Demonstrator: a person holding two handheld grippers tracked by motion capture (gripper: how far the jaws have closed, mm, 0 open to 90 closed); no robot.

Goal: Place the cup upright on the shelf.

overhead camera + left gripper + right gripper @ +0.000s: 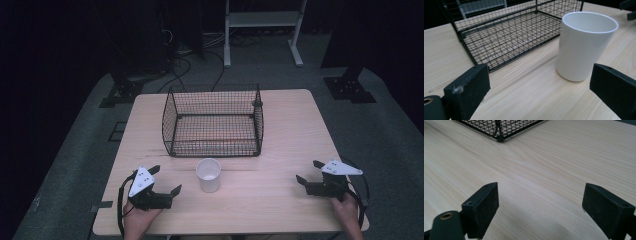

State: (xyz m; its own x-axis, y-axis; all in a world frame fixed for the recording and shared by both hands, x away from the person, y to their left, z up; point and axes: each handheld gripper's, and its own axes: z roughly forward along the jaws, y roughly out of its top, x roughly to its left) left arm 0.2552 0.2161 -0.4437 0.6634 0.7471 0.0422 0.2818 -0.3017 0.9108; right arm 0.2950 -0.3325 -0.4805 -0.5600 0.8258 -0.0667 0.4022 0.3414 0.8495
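While white cup (208,174) stands upright at lower centre, just below wire basket (213,121) on surface (280,195), we hold left gripper (166,180) spread beside it, right gripper (309,171) spread, empty.

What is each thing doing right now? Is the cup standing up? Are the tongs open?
White plastic cup: upright, empty, standing free on the table.
Black wire basket: upright, empty.
Left tongs: open, holding nothing, pointing toward the cup.
Right tongs: open, holding nothing.
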